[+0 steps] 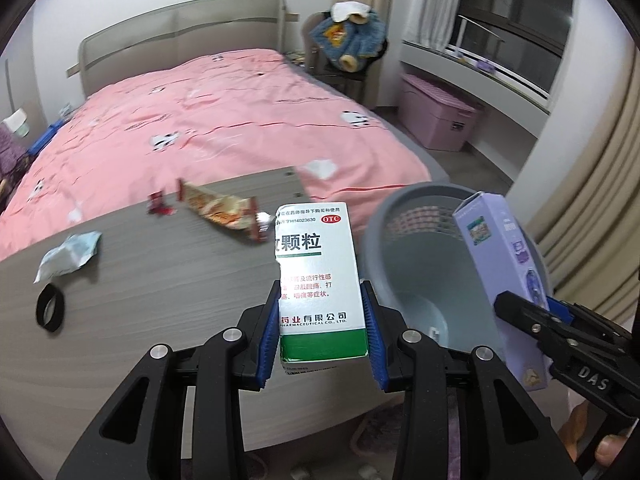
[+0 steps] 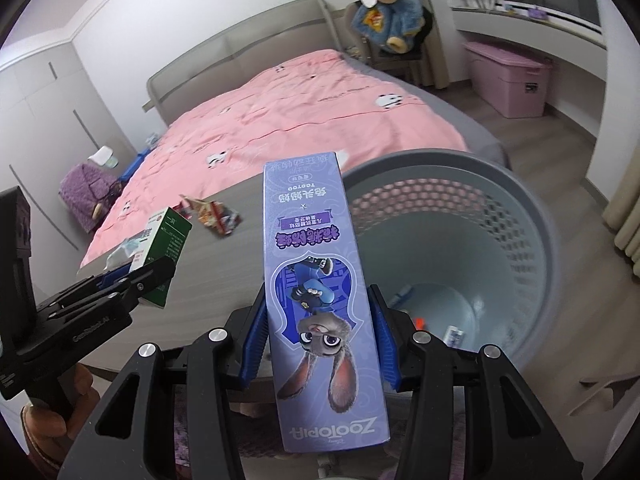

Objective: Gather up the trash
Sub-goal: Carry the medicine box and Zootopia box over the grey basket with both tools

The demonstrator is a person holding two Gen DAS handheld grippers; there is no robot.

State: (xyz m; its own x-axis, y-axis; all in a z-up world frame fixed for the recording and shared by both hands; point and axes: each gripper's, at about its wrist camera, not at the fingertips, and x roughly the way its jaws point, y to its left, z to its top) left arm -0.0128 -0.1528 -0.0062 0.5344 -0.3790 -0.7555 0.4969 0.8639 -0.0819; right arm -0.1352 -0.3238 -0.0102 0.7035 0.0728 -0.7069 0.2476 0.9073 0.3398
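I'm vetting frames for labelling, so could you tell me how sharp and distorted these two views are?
Left wrist: strong fisheye bending with dark corners; medicine box print sharp, snack wrapper motion-smeared. Right wrist: same bending; purple box crisp, basket rim slightly soft.

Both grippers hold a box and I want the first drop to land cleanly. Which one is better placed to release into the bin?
Right, probably. The right gripper holds the purple box beside the grey bin, at its rim; the left gripper holds the medicine box over the table.
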